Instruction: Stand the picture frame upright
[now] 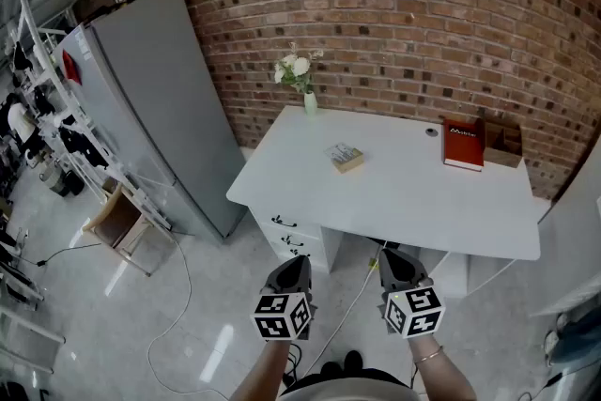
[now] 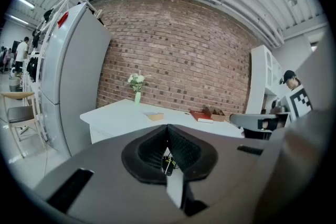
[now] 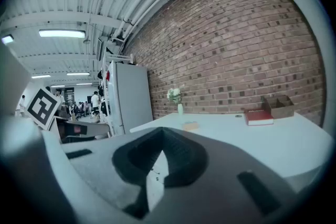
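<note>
Holding both grippers low over the floor (image 1: pixel 113 324) in front of the desk (image 1: pixel 423 211), I have neither one near the work. Left gripper (image 1: pixel 299 262): jaws clenched tip to tip, nothing between them, as its own view shows. Right gripper (image 1: pixel 388 256): same, jaws pressed together and empty in its own view. They sit side by side, near each other but apart, both pointing toward the desk's front edge and well short of it. The frame (image 1: pixel 346 157) lies flat on the desk top, picture side up, left of centre, touched by nothing and well apart from both grippers. A vase (image 1: pixel 309 100) of white flowers stands at the back left corner, near the brick wall (image 1: pixel 394 14). A red book (image 1: pixel 463 144) lies flat at the back right, and a brown box (image 1: pixel 503 143) is just beside it on the right, close enough that I cannot tell whether they touch. A small dark round thing lies just left of the book, too small to identify. A tall grey fridge (image 1: pixel 160 99) stands left of the desk against the wall, with a wooden chair (image 1: pixel 117 221) near its front. White drawers (image 1: pixel 296 239) sit under the desk's left end. A thin cable (image 1: pixel 178 296) runs across the floor on the left.
</note>
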